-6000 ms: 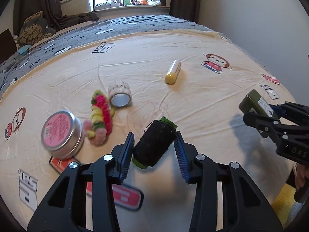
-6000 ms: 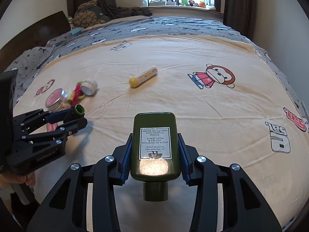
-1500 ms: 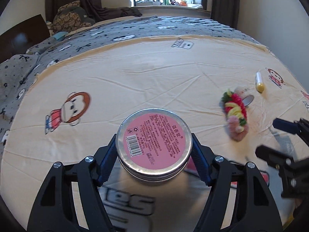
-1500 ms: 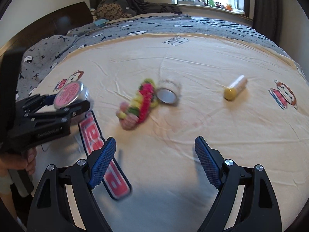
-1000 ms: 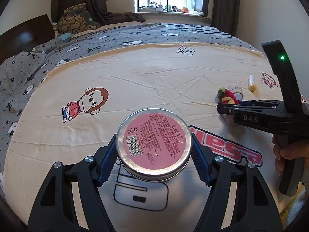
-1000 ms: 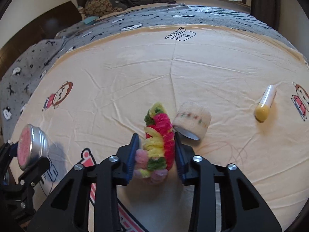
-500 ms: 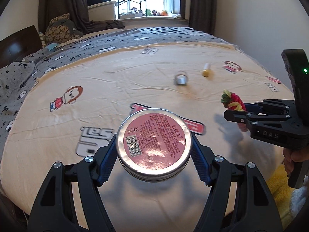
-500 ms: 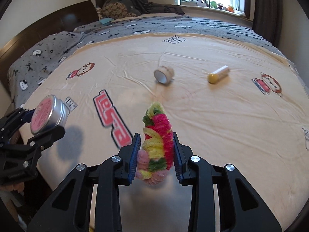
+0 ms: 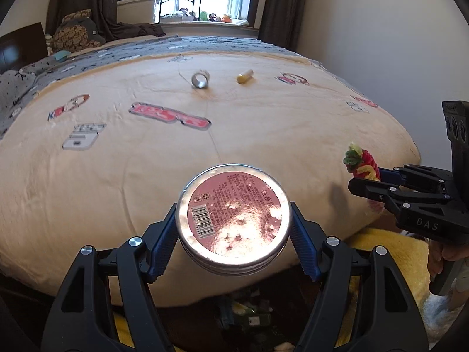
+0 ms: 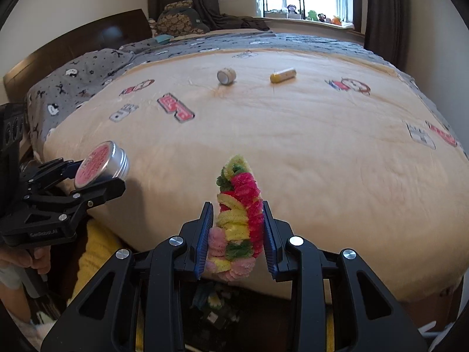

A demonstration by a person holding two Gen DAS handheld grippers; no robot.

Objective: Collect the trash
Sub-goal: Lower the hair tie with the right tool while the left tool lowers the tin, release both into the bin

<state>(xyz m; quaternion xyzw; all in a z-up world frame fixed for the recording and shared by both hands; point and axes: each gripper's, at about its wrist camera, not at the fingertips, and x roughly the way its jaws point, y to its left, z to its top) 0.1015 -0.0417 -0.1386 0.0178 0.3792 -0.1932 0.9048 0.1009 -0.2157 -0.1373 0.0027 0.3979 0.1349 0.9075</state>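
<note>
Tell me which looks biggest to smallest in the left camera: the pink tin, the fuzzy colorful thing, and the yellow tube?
1. Pink tin, though it sits closest to the camera.
2. Fuzzy colorful thing.
3. Yellow tube, far off on the bed, so its true size is unsure.

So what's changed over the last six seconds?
The left gripper swapped its thread spool for the pink tin. The right gripper swapped its green bottle for the pipe-cleaner bundle. Both have pulled back off the bed edge, above a dark container on the floor. The tape roll and yellow tube stayed on the bed.
</note>
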